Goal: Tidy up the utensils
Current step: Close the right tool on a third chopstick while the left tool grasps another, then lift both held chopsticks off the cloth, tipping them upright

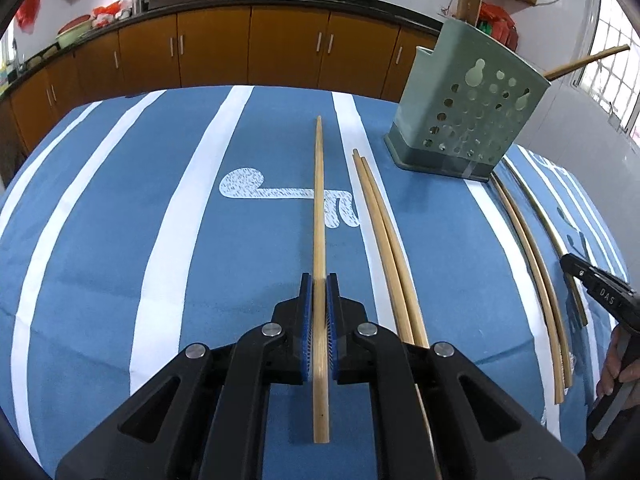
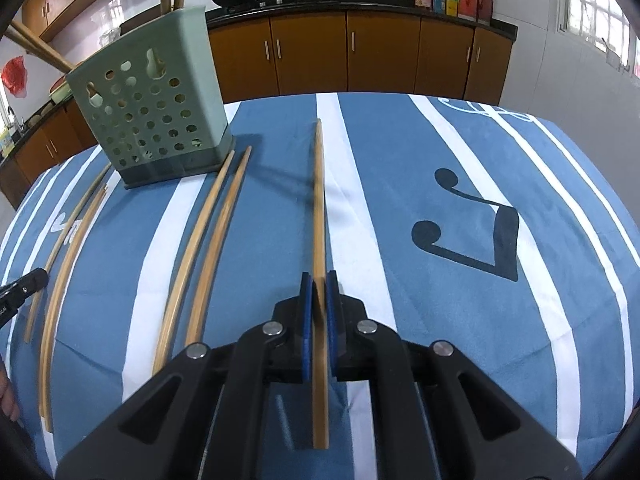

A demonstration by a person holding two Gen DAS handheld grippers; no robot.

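**Each gripper on a chopstick, most still on the cloth**

Left wrist view: The green utensil holder [image 1: 468, 116] stands upright on the blue striped tablecloth [image 1: 120, 240], ahead and to the right, with a few wooden sticks already rising out of its top. So a small part of the sorting looks done. Much is left: a pair of chopsticks [image 1: 384, 248] lies just right of the fingers, and more loose ones [image 1: 532, 264] lie further right, beyond the holder's base. The left gripper [image 1: 319, 280] has its blue pads drawn nearly together around a single chopstick [image 1: 319, 200], which runs straight down the gap and points away toward the far table edge. The pads appear to touch it on both sides, so I judge it gripped. The right gripper [image 1: 600, 296] shows at the right edge; its state cannot be told from here.

Right wrist view: The holder [image 2: 152, 108] sits ahead and to the left. The right gripper [image 2: 319, 280] is likewise closed down onto one chopstick [image 2: 319, 200], lying lengthwise between its pads. Two chopsticks [image 2: 208, 240] rest just left of it, with others [image 2: 64, 264] near the left edge.
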